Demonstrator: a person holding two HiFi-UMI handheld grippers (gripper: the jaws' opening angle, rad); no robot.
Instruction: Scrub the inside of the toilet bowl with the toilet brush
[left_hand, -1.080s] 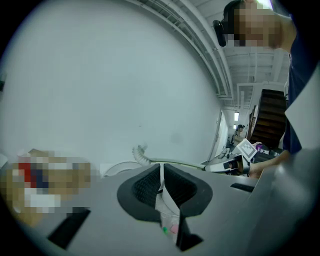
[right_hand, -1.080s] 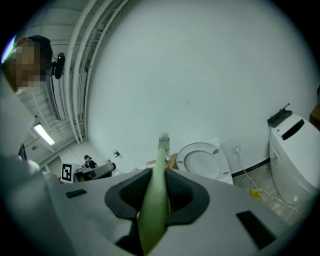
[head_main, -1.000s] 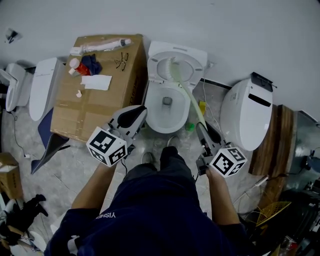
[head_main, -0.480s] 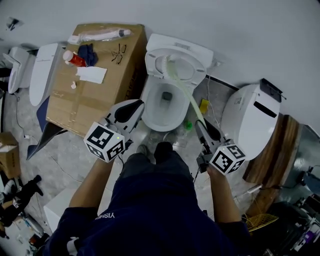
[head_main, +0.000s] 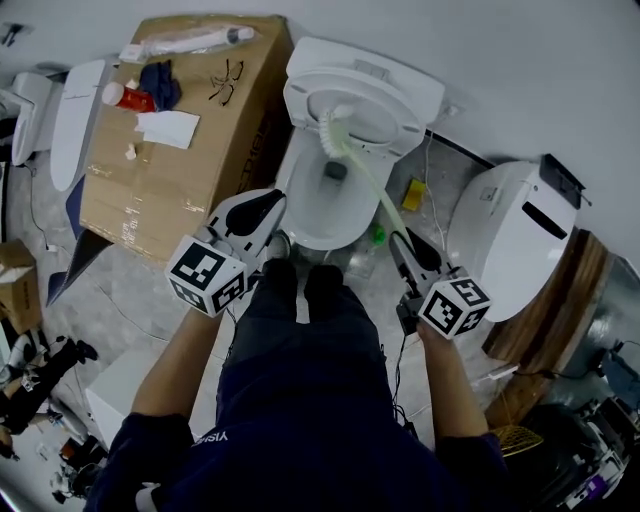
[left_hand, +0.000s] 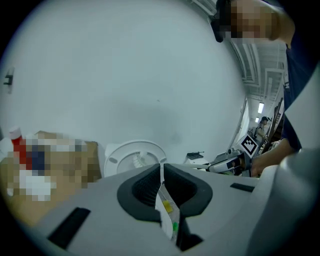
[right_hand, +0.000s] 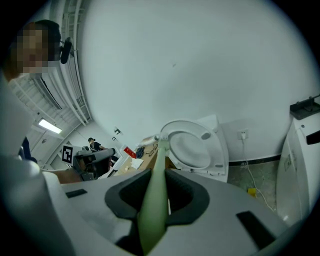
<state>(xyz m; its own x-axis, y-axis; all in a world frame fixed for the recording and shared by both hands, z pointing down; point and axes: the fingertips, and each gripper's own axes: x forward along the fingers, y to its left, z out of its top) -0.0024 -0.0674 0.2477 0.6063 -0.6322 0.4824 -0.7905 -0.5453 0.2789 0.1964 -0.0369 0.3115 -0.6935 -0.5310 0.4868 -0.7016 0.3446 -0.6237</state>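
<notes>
A white toilet stands with its lid (head_main: 385, 100) raised and its bowl (head_main: 300, 225) open. My right gripper (head_main: 400, 243) is shut on the pale green handle of the toilet brush (head_main: 370, 185). The brush's white bristle head (head_main: 329, 125) is up at the back left of the bowl, by the raised seat ring. In the right gripper view the handle (right_hand: 155, 190) runs out between the jaws of the gripper (right_hand: 159, 185) toward the lid (right_hand: 192, 147). My left gripper (head_main: 270, 200) hovers at the bowl's left front. Its jaws (left_hand: 161, 175) are shut on nothing.
A cardboard box (head_main: 170, 160) with a red bottle, cloth, paper and glasses stands left of the toilet. A second white toilet (head_main: 510, 235) is at the right, with a wooden panel (head_main: 545, 330) beyond. A yellow item (head_main: 413, 193) and a green bottle (head_main: 378, 235) lie on the floor.
The brush head has slid from the middle of the raised seat ring to its left side. The person's feet have come closer to the bowl. Both grippers keep their grip state.
</notes>
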